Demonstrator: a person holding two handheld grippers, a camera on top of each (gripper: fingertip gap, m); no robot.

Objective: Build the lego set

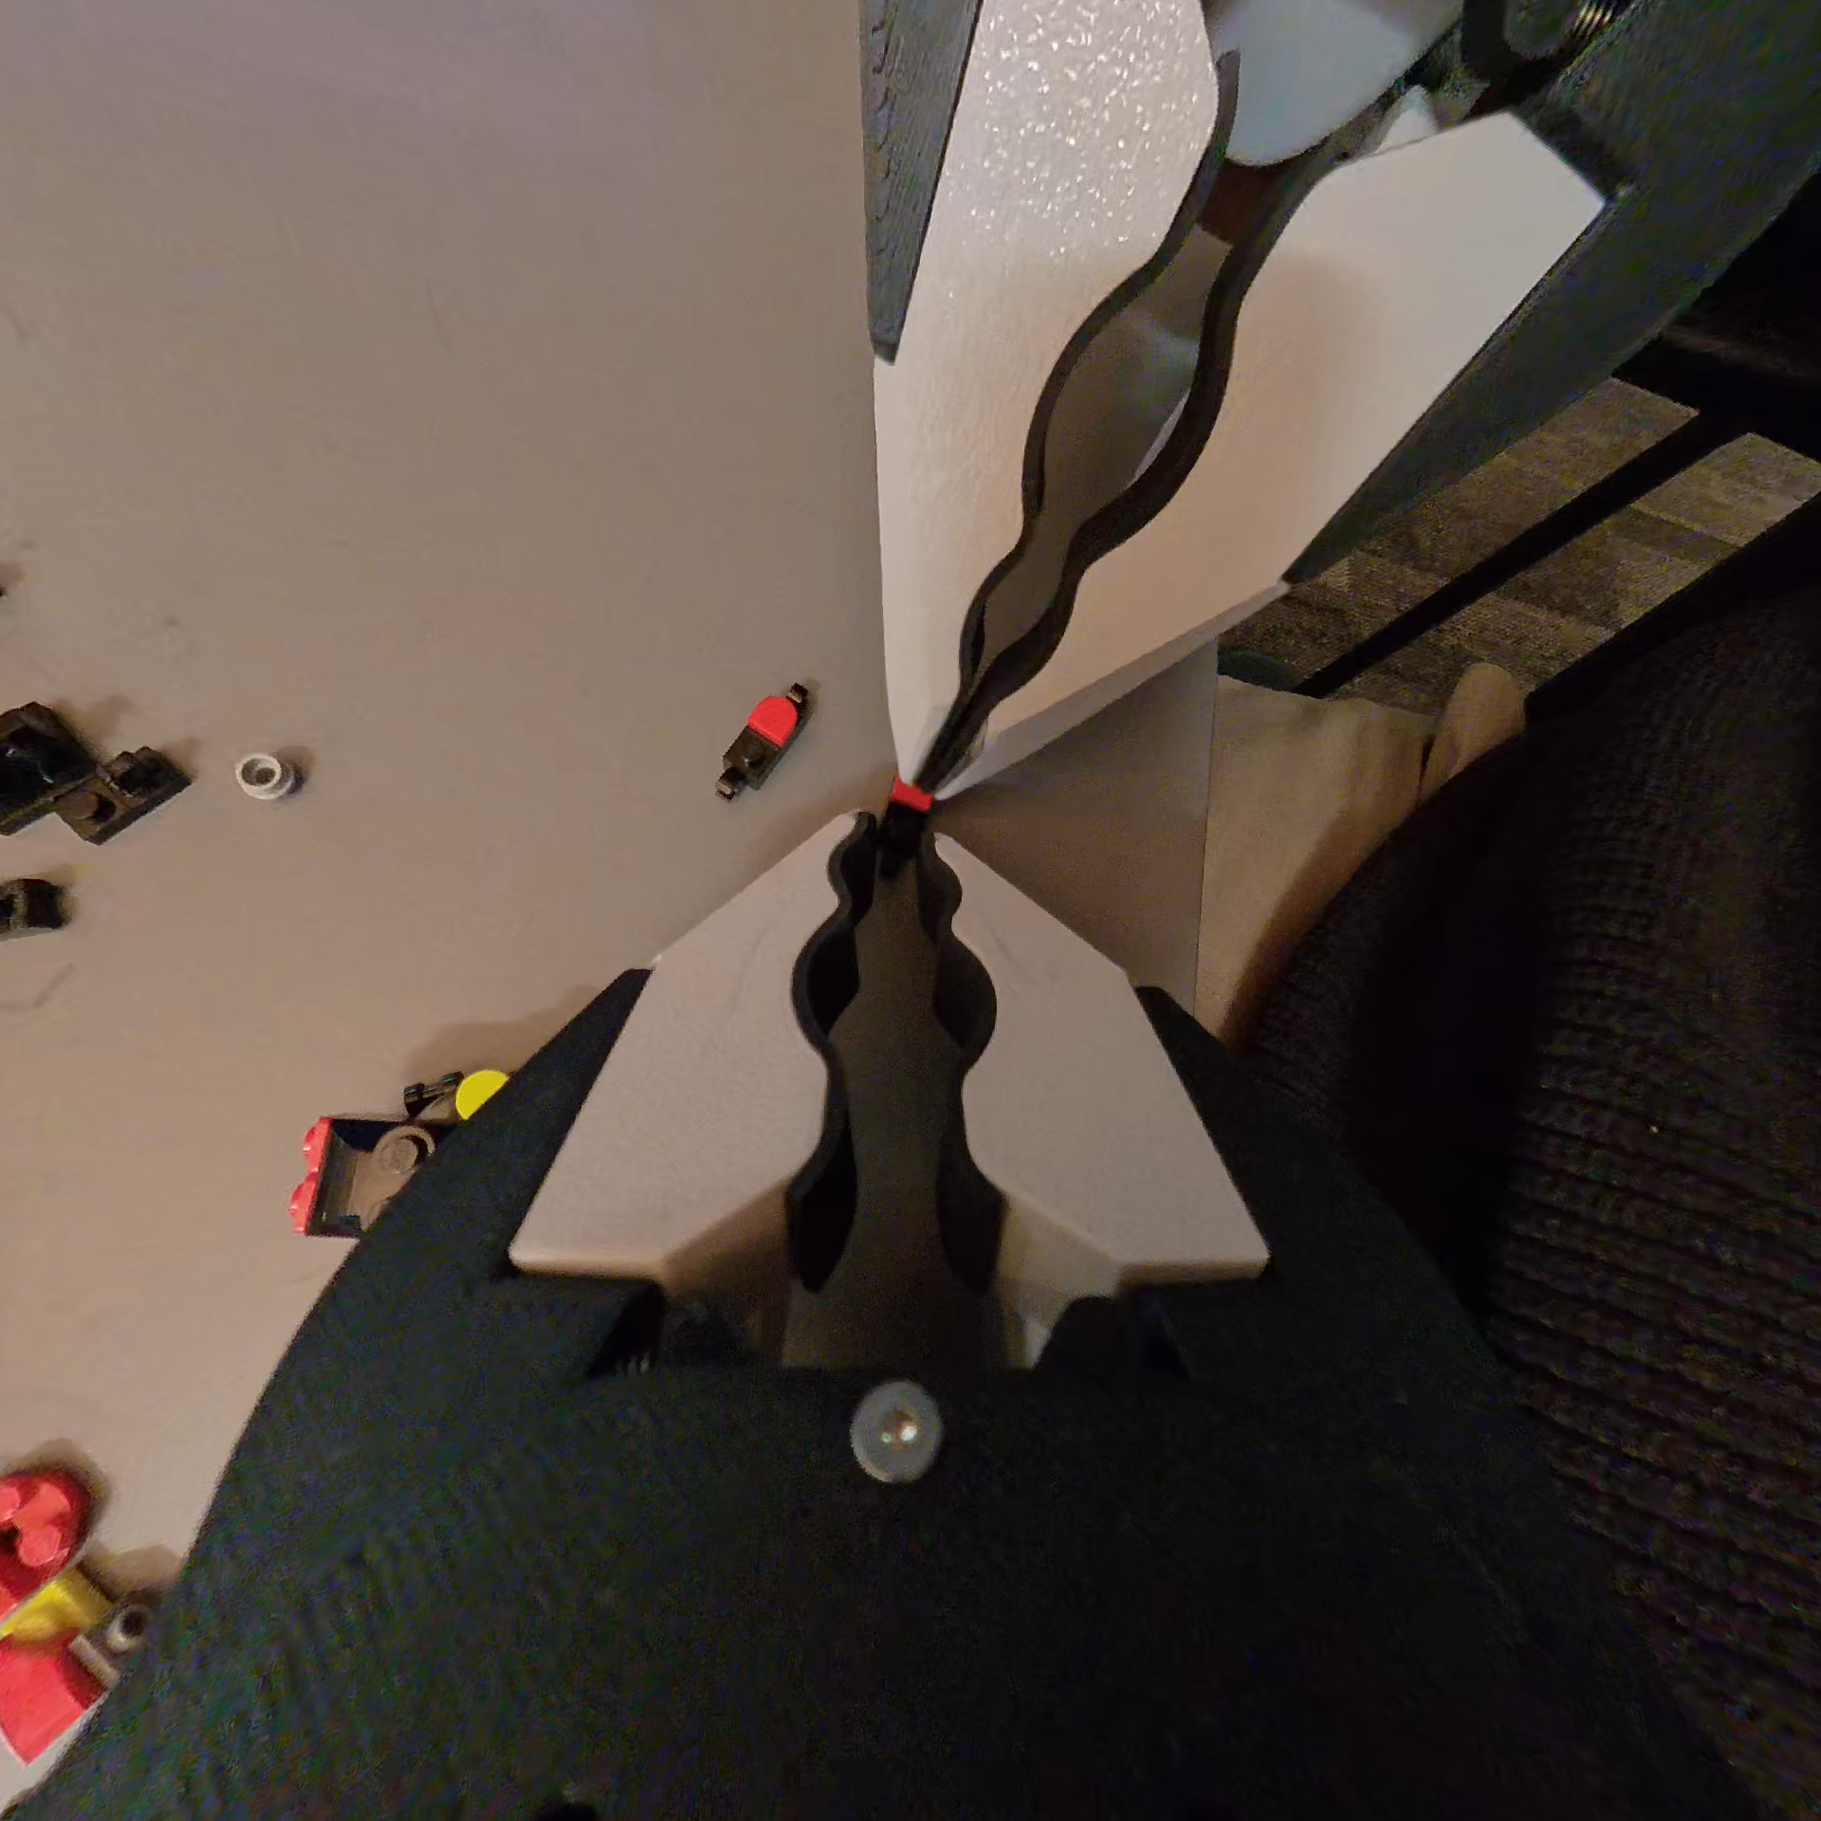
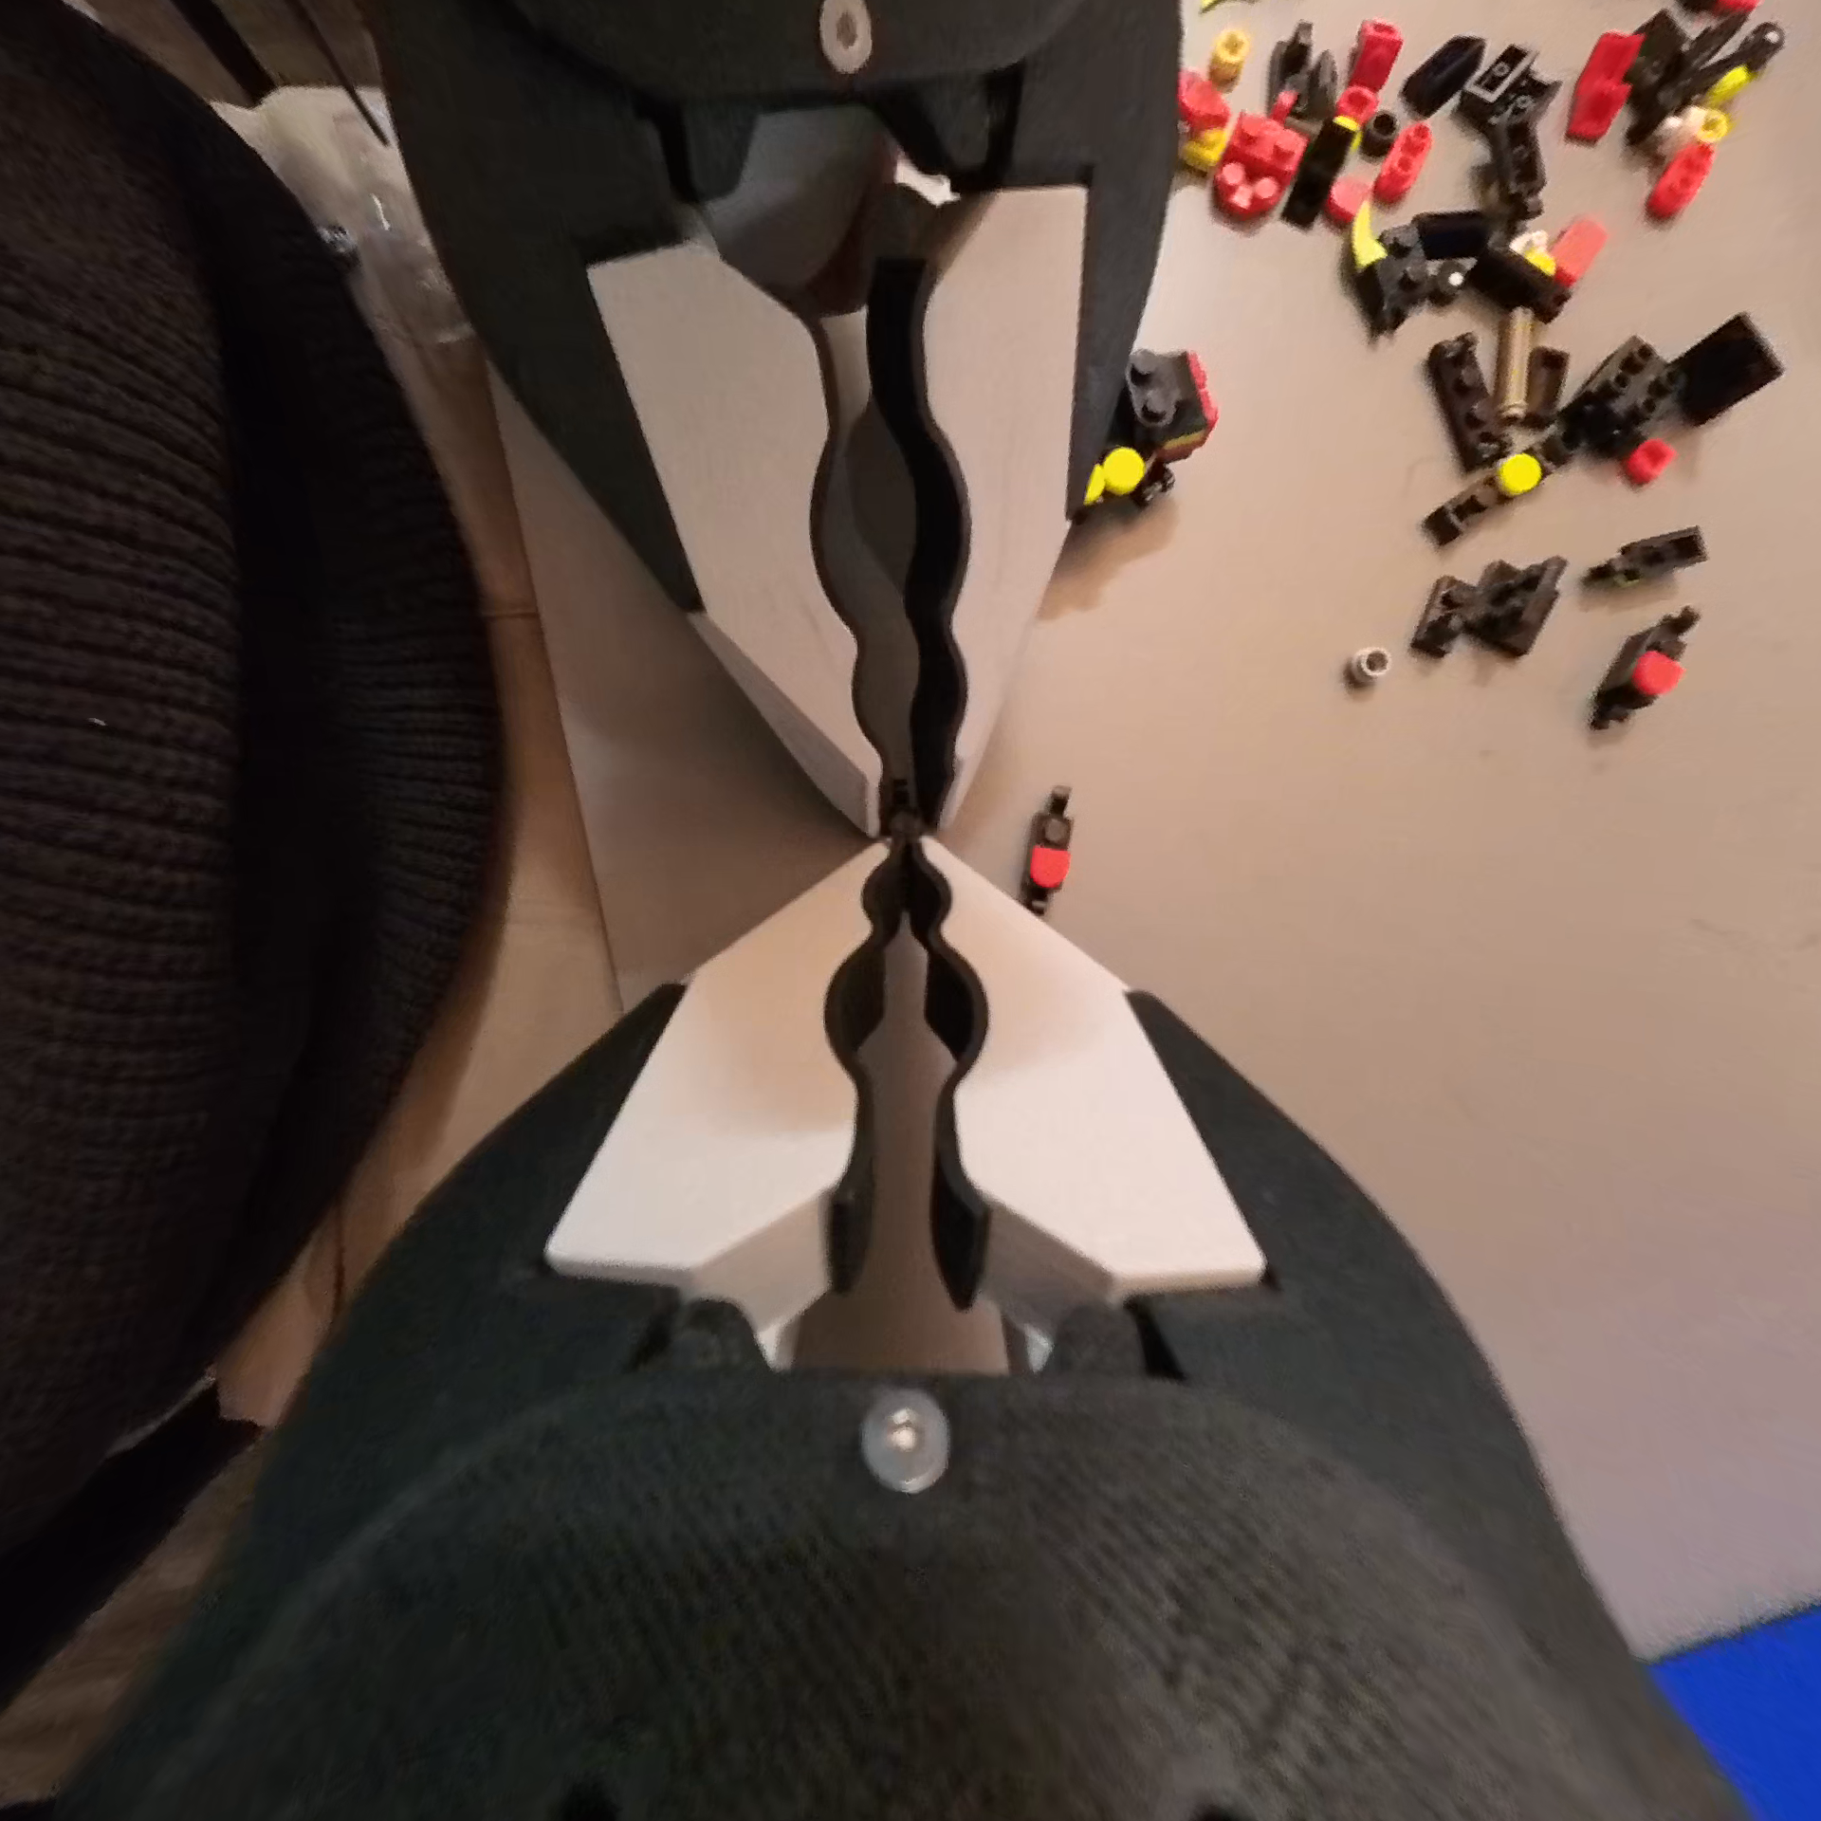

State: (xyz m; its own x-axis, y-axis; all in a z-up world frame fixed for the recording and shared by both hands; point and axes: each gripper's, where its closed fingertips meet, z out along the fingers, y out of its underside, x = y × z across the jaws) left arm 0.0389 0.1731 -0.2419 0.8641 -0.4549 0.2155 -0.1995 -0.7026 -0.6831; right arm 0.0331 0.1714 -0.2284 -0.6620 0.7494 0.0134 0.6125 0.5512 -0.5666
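Note:
My left gripper (image 1: 895, 833) is shut on a small black piece (image 1: 894, 840) that carries a red tile (image 1: 911, 794) at its far end. It holds the piece above the beige table (image 1: 443, 394), near the table's edge. My right gripper (image 1: 931, 769) comes in from the opposite side. Its fingertips are closed together and meet the red tile end on. In the right wrist view my right gripper (image 2: 902, 859) is shut, tip to tip with the left gripper (image 2: 907, 783). The black piece (image 2: 899, 800) sits between the left fingers there, and the red tile is hidden.
A black piece with a red tile (image 1: 764, 739) lies on the table close by, and shows in the right wrist view (image 2: 1049, 852). A grey ring (image 2: 1368, 665) and a heap of red, black and yellow bricks (image 2: 1478, 197) lie farther off. A person's dark knitted garment (image 2: 197, 690) is beyond the table edge. My two grippers' fingertips are within a few centimetres of each other.

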